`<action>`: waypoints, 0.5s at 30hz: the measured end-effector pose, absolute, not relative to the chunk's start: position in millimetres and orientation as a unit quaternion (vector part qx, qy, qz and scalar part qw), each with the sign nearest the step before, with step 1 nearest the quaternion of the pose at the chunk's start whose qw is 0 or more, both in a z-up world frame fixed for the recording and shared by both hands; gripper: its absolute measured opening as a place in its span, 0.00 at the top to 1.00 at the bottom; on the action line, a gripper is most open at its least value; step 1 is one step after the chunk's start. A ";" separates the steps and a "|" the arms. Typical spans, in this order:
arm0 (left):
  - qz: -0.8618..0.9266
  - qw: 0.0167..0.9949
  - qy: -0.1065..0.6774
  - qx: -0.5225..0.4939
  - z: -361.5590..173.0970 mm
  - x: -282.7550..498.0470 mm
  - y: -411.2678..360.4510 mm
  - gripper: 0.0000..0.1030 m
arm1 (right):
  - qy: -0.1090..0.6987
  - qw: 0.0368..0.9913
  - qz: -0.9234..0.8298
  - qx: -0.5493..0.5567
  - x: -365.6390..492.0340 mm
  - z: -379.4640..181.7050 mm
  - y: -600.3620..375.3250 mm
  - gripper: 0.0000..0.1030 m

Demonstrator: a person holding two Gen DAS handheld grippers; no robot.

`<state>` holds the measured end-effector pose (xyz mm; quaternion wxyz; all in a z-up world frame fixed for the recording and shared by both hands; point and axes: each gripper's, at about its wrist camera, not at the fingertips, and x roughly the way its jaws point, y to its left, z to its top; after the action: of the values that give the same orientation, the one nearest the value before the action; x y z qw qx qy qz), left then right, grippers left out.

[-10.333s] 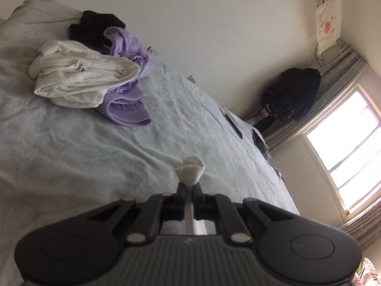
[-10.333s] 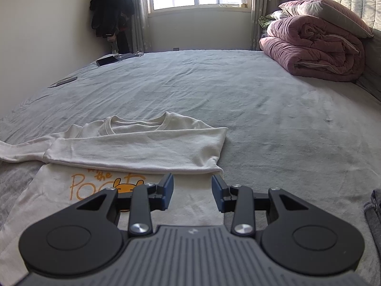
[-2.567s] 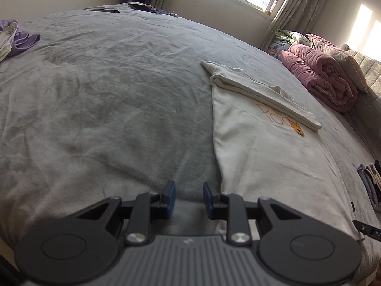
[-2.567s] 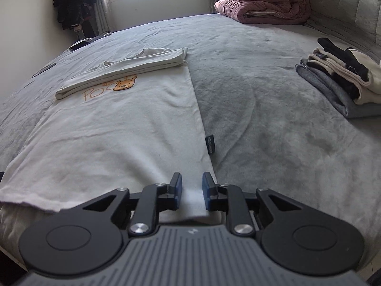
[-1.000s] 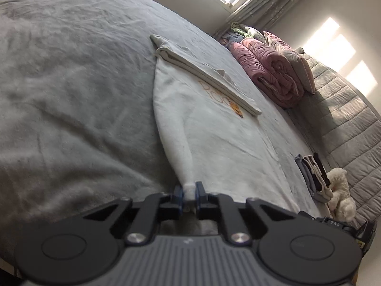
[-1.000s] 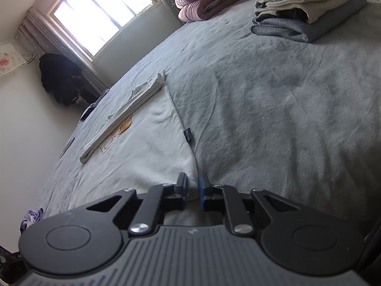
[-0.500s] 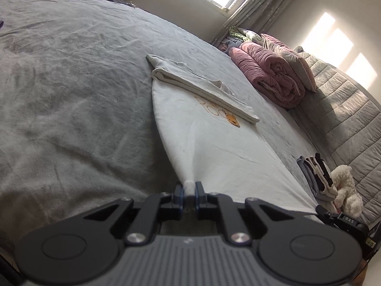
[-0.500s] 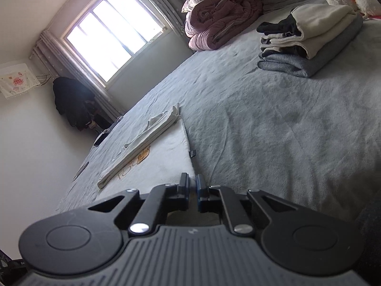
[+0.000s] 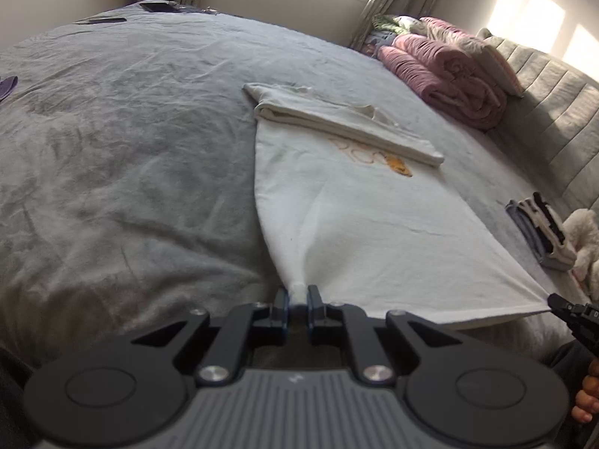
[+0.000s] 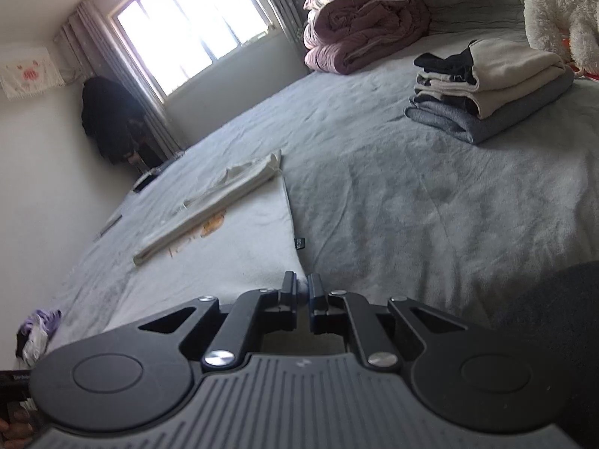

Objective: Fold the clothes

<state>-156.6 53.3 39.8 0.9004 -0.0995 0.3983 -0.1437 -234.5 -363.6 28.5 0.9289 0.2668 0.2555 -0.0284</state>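
A cream sweatshirt [image 9: 359,217] with an orange print lies front-up on the grey bed, its sleeves folded across the chest. My left gripper [image 9: 297,295] is shut on the sweatshirt's near left hem corner, which is pulled up into a taut point. In the right wrist view the same sweatshirt [image 10: 232,247] stretches away, and my right gripper [image 10: 302,287] is shut on its near right hem corner. The right gripper's tip also shows at the left wrist view's right edge [image 9: 561,305], holding the other corner. The hem hangs stretched between the two grippers.
A stack of folded clothes [image 10: 494,89] and a white plush toy [image 10: 561,11] lie to the right. A rolled pink quilt [image 10: 363,26] sits by the headboard. Loose purple and white clothes [image 10: 37,329] lie far left. Grey bedding [image 9: 112,142] spreads around the sweatshirt.
Both grippers closed on the hem corners about a second ago and have since lifted them, so the lower edge now rises off the bed, pulled tight.
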 end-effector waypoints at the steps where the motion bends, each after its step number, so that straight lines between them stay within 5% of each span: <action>1: -0.135 0.901 0.404 -0.088 37.4 -156.5 49.2 0.91 | 0.266 0.927 -0.028 0.262 -231.5 25.0 -361.7 0.93; 15: -0.103 0.908 0.403 -0.051 35.5 -166.0 46.1 0.75 | 0.287 0.925 -0.033 0.249 -233.2 19.4 -360.9 0.89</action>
<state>-166.0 46.1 35.5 0.9080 -0.0511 0.4030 -0.1026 -233.2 -360.9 19.4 0.9246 0.2488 0.2866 -0.0333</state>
